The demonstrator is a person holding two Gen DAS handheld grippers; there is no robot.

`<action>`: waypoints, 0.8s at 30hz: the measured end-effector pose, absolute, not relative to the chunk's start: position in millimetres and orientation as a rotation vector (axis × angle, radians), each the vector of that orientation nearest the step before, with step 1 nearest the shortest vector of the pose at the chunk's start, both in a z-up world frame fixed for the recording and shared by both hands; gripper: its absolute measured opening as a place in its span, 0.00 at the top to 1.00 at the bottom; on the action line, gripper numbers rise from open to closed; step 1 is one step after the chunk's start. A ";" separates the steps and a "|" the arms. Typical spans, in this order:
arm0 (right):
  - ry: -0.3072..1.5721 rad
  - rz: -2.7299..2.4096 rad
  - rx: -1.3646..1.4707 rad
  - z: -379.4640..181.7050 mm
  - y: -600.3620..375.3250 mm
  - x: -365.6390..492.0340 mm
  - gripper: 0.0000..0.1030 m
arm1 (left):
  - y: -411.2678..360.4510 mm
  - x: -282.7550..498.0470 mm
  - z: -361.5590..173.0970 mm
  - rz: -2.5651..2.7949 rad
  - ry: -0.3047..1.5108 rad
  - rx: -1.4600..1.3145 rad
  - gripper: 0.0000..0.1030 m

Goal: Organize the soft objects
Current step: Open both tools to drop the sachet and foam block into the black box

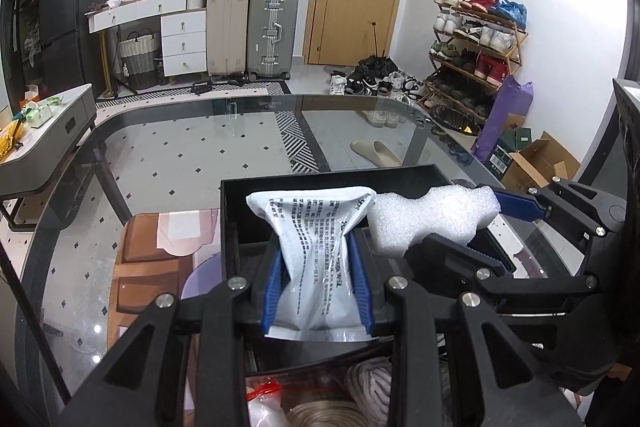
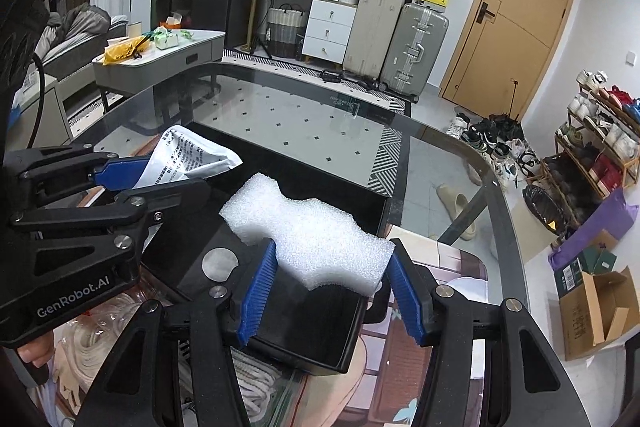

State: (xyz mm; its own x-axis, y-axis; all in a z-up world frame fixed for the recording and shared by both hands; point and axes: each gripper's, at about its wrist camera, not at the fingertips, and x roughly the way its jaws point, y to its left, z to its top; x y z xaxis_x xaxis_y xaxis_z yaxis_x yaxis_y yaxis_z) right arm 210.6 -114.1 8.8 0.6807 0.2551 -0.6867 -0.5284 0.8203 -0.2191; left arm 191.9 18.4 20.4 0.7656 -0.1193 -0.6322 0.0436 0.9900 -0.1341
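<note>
At the bottom edge of the left wrist view, closest to the lens, lie coils of pale rope [image 1: 370, 379] and a clear plastic bag with a red strip [image 1: 266, 393], seen between the black arms of the left gripper [image 1: 319, 281]. That gripper is clenched on a white printed pouch [image 1: 316, 251]: its blue pads [image 1: 272, 291] press in on both sides and the pouch is pinched narrow at its middle, flaring out above and below. The pouch hangs at the centre of the frame, over the open black box [image 1: 232, 211] standing on the glass table [image 1: 180, 151].

To the right of centre in the same view, the right gripper [image 1: 476, 231] comes in from the right edge, grasping a white foam piece [image 1: 424, 217] just beside the pouch's top corner, also above the box.

In the right wrist view the foam piece [image 2: 312, 235] fills the middle of the frame, with the right gripper [image 2: 332, 291] holding its near end; the blue pads [image 2: 256, 297] touch it on either side. Below it sits the black box [image 2: 320, 331]. The left gripper [image 2: 132, 171] enters from the left edge, with the pouch [image 2: 188, 157] sticking up from it at centre left. A fingertip [image 2: 36, 349] shows at the lower left. A printed mat [image 2: 400, 367] lies under the box on the glass table [image 2: 304, 115].
</note>
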 end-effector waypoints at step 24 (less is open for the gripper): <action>0.619 0.484 -0.229 40.6 -181.0 167.6 0.01 | 28.6 150.6 42.1 -0.100 0.630 -0.152 0.00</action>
